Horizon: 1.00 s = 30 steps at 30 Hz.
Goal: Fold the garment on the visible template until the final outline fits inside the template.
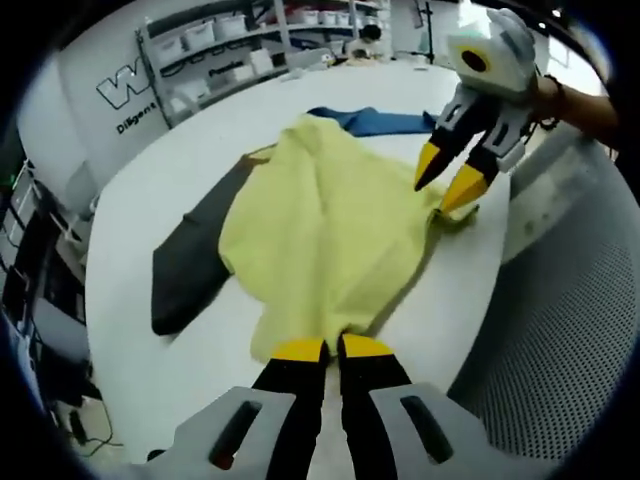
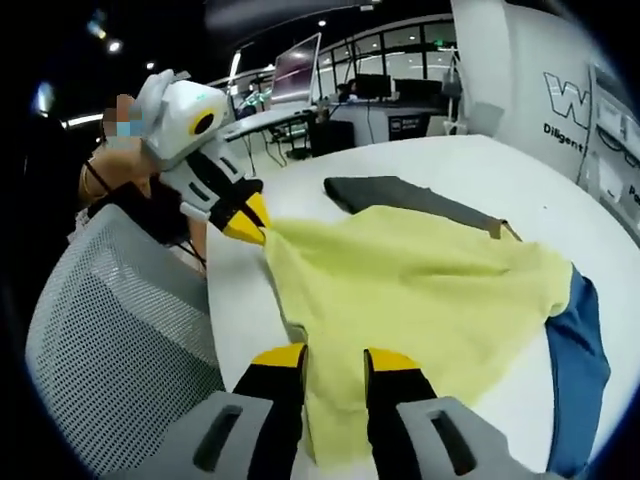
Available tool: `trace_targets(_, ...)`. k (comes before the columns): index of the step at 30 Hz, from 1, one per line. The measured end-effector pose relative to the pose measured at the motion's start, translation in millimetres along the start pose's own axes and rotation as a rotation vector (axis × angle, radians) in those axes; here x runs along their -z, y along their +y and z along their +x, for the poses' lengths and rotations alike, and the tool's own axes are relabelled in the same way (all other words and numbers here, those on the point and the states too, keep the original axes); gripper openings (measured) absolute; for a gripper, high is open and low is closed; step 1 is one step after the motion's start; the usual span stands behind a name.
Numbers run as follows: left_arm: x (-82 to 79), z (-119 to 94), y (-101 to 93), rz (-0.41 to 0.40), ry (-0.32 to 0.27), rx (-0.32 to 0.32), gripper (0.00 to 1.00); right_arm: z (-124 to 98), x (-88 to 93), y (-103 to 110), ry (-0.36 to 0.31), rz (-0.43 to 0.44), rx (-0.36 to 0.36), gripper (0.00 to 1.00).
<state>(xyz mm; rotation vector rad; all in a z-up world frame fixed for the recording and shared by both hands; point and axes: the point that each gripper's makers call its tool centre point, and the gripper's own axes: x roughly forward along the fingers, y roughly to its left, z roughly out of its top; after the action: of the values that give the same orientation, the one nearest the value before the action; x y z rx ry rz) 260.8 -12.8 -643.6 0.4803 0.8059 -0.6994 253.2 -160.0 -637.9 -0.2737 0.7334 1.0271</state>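
Yellow garment [image 1: 320, 235] pinched between left gripper [image 1: 334, 349] fingers

We count one yellow garment [image 1: 325, 235], one dark template [image 1: 190, 265], one blue cloth [image 1: 375, 121] (partly covered), two tongs [image 1: 335, 350] [image 2: 335, 358], one mesh chair [image 2: 120, 320], one worktop [image 1: 150, 340].

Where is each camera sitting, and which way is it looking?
Left gripper view: rides the left gripper, facing across the table toward shelves; right gripper and a hand show.
Right gripper view: rides the right gripper, facing the office; left gripper and the person show.
Both share the yellow garment, dark template and blue cloth.
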Motion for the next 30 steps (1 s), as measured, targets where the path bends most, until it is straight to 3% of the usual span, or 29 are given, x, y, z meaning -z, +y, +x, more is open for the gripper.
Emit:
trace_targets(3, -0.7, 0.5, 5.5, -0.045, -0.014, -0.016, 0.06, -10.1, 5.6, -5.1, -0.002, 0.068, 0.048, 0.29)
trace_targets(6, -3.8, 1.2, 12.8, -0.146, -0.046, -0.027, 0.06, -22.1, 15.6, -9.5, 0.016, 0.101, 0.104, 0.34)
trace_targets(10, -5.0, 0.9, 23.2, -0.180, -0.058, -0.048, 0.06, -31.9, 28.5, -6.2, 0.045, 0.131, 0.131, 0.38)
trace_targets(18, -9.0, 0.9, 34.3, -0.202, -0.075, -0.069, 0.06, -34.4, 46.9, 2.2, 0.099, 0.175, 0.141, 0.39)
trace_targets(30, -6.4, 5.8, 37.4, -0.210, -0.067, -0.067, 0.06, -24.1, 72.6, 12.2, 0.185, 0.221, 0.125, 0.29)
